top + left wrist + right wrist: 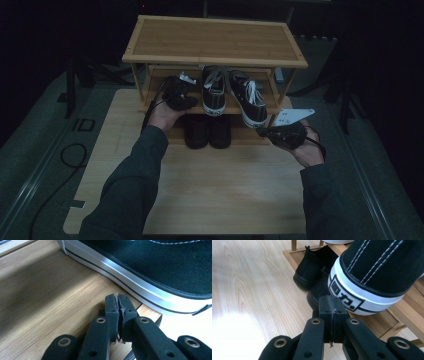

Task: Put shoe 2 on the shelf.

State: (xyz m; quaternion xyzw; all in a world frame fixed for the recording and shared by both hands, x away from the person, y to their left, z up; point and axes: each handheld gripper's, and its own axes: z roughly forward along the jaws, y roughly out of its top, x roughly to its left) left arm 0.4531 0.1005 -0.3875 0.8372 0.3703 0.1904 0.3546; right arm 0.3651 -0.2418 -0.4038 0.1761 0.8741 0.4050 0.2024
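Two black canvas sneakers with white laces and white soles stood side by side on the middle shelf of a bamboo shoe rack [215, 41], toes pointing inward and heels toward the person. The left sneaker [213, 90] sat about mid-shelf; the right sneaker [247, 97] stood just beside it, angled a little, its heel reaching the shelf's front edge. In the right gripper view that heel, with its white rubber band and black logo patch [344, 296], hung slightly over the edge.

Just beside the left sneaker, the left gripper [180, 92] rested over the middle shelf. In its own view its jaws were pressed fully together with nothing between them, tips [117, 302] close to the sneaker's white sole stripe [120, 275] but apart from it.

At the right sneaker's heel, the right gripper [282, 134] hovered in front of the rack, its grey plate on top. Its jaws were likewise closed tight on nothing, tips [331, 303] just short of the heel.

On the bottom shelf below stood a pair of plain black shoes [207, 131], heels outward. Rack and all sat on a pale wooden table [220, 195].
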